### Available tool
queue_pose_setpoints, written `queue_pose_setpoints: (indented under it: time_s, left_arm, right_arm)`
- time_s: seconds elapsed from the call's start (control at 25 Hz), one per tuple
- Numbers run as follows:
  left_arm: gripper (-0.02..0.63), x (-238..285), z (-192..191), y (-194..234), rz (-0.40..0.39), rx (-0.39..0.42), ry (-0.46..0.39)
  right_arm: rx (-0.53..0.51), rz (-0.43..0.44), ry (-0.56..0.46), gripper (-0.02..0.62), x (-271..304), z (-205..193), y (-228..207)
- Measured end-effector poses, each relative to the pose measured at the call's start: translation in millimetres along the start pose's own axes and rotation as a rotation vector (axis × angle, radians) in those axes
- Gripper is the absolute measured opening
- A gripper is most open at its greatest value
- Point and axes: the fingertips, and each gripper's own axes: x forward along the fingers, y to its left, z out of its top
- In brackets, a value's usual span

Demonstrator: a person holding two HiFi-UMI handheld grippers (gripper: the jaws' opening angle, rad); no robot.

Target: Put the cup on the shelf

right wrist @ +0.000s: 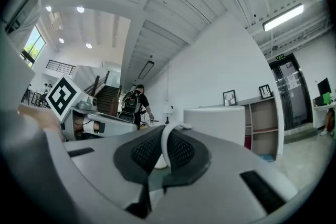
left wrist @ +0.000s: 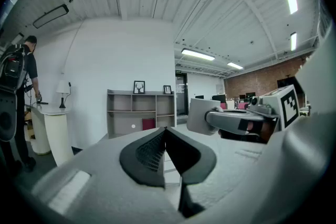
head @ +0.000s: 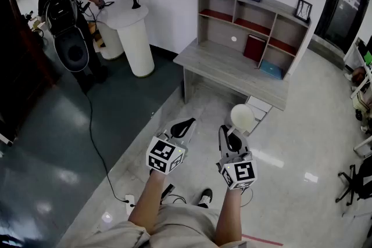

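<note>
A white cup (head: pixel 242 117) hangs in front of me, carried by its handle (right wrist: pixel 167 147), which my right gripper (head: pixel 231 135) is shut on. In the right gripper view the cup's body (right wrist: pixel 220 123) rises just beyond the jaws. My left gripper (head: pixel 185 126) is beside it on the left, shut with nothing between its jaws. The left gripper view shows the cup (left wrist: pixel 202 115) off to the right. The grey shelf unit (head: pixel 256 26) with its desk top stands ahead against the white wall, well beyond both grippers.
A red book (head: pixel 254 47), a blue box (head: pixel 271 69) and two picture frames are on the shelf unit. A person with a backpack (head: pixel 67 3) stands at a white round pedestal (head: pixel 136 38) with a lamp, far left. A cable (head: pixel 96 142) runs across the floor. An office chair (head: pixel 357 180) is at the right.
</note>
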Motion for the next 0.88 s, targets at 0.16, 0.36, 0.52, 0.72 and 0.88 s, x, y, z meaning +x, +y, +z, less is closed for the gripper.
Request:
queue_pose_setpoints:
  time_s: [0.16, 0.36, 0.52, 0.72, 0.88]
  left_arm:
    - [0.009, 24, 3, 3, -0.001, 0.058, -0.006]
    - [0.009, 52, 7, -2, -0.004, 0.049, -0.013]
    - [0.009, 73, 6, -9, 0.004, 0.04, -0.015]
    - [0.009, 96, 4, -17, 0.03, 0.029, -0.017]
    - [0.009, 108, 4, -20, 0.073, 0.025, -0.009]
  right_arm:
    - [-0.004, 0.006, -0.007, 0.017, 16, -4, -16]
    - [0.0, 0.021, 0.003, 0.017, 27, -10, -36]
    - [0.036, 0.065, 0.007, 0.017, 33, -13, -52]
    - [0.043, 0.109, 0.014, 0.017, 37, -16, -73]
    - [0.057, 0.138, 0.034, 0.017, 35, -23, -87]
